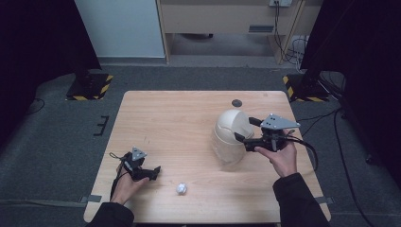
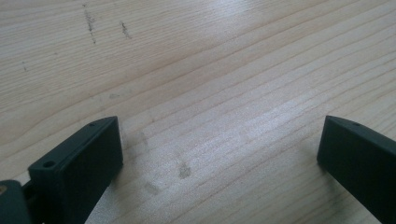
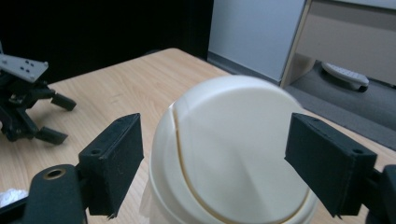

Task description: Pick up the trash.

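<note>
We take the cream swing-lid bin [image 1: 230, 136] as our landmark; it stands upright on the right half of the wooden table [image 1: 189, 113]. Our right gripper [image 1: 247, 130] sits just beside the bin's right side, jaws spread wide with nothing between them; in the right gripper view the bin's domed lid [image 3: 233, 144] lies between and beyond the two jaws, and we cannot tell whether they touch it. Our left gripper [image 1: 154, 171] is well to the left of the bin, near the table's front edge, low over the bare wood. Its jaws are also spread wide and empty. A small crumpled white paper ball [image 1: 181, 188] lies on the table, left of the bin and nearer us, just right of the left gripper.
</note>
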